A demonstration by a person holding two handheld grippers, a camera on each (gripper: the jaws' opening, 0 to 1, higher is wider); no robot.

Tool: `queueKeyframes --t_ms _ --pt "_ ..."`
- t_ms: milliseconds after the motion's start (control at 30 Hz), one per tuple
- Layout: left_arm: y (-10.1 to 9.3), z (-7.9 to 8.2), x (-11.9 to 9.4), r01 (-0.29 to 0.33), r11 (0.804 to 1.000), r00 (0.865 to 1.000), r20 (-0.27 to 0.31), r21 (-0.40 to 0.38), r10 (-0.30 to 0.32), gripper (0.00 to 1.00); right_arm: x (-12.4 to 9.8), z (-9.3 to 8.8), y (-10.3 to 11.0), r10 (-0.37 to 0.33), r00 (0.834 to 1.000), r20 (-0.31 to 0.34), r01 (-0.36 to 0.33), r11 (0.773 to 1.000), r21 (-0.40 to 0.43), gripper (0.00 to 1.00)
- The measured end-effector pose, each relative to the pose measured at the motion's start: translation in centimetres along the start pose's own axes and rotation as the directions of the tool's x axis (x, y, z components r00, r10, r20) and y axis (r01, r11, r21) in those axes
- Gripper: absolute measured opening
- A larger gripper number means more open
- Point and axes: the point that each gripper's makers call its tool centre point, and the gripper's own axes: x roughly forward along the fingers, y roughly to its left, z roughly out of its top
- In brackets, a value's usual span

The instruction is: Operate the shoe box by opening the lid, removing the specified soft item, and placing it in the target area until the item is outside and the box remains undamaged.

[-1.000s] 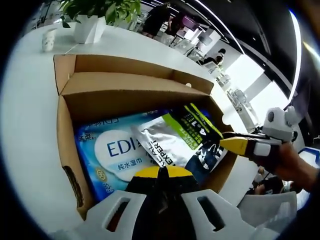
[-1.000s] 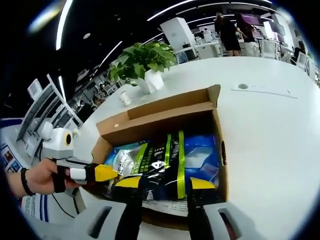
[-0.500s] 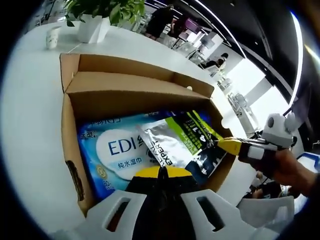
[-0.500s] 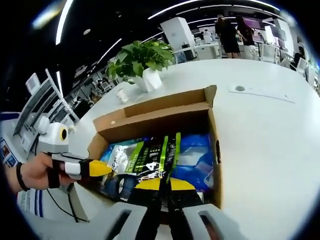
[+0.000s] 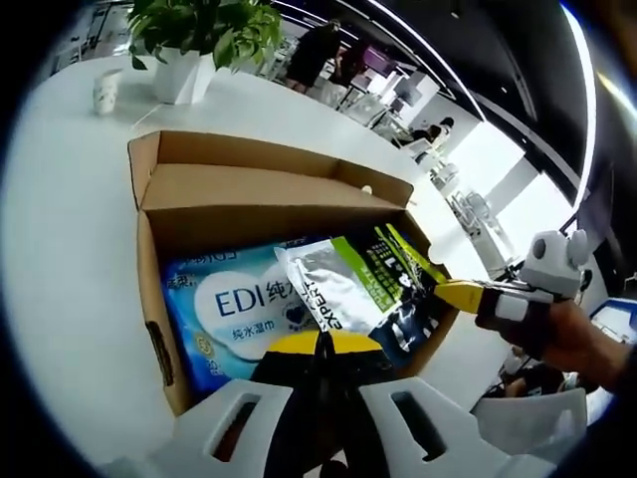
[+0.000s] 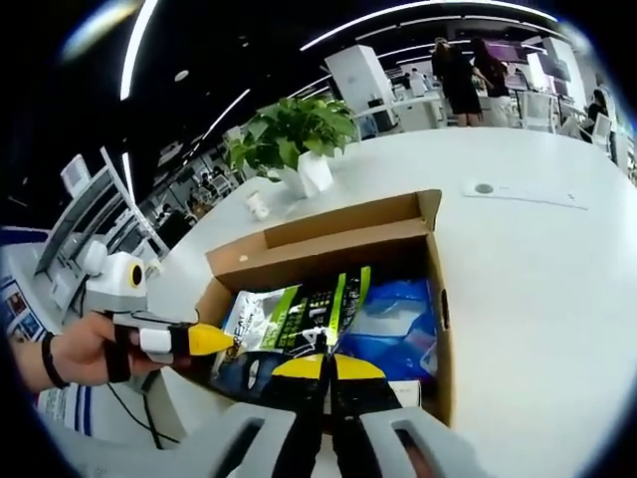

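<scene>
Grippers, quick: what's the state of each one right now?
Left gripper: shut, holding nothing visible, hovering at the box's near edge.
Right gripper: shut on the green-and-black pouch inside the shoe box.

Both my grippers are closed up tight right now. Left gripper [image 5: 319, 344] has its yellow tips pressed together, same for the right gripper [image 6: 326, 366]. My hand [image 6: 82, 351] wraps the left one's handle, off to the left.
</scene>
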Motion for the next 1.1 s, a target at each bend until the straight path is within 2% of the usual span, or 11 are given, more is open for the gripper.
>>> queueKeyframes --t_ms 233,533,733,1100 --pt "-1.1 0.7 -0.4 0.013 1.0 1.0 0.017 0.019 -0.013 0.0 -1.2 0.3 0.1 0.001 1.0 0.02 -0.001 1.0 0.003 0.0" --pt "-3.1 1.0 -0.4 0.039 0.997 0.999 0.019 0.06 -0.04 0.0 -3.1 0.4 -0.5 -0.029 0.999 0.037 0.029 1.0 -0.001 0.0" --pt "-4.9 1.2 -0.1 0.061 0.994 0.998 0.015 0.088 -0.063 0.0 -4.7 0.9 -1.4 -0.042 0.997 0.067 0.041 0.999 0.021 0.0" --pt "-7.8 1.1 1.2 0.1 0.986 0.995 -0.013 0.135 -0.099 0.0 -7.3 0.5 -3.5 -0.082 0.992 0.099 0.077 0.995 0.057 0.0"
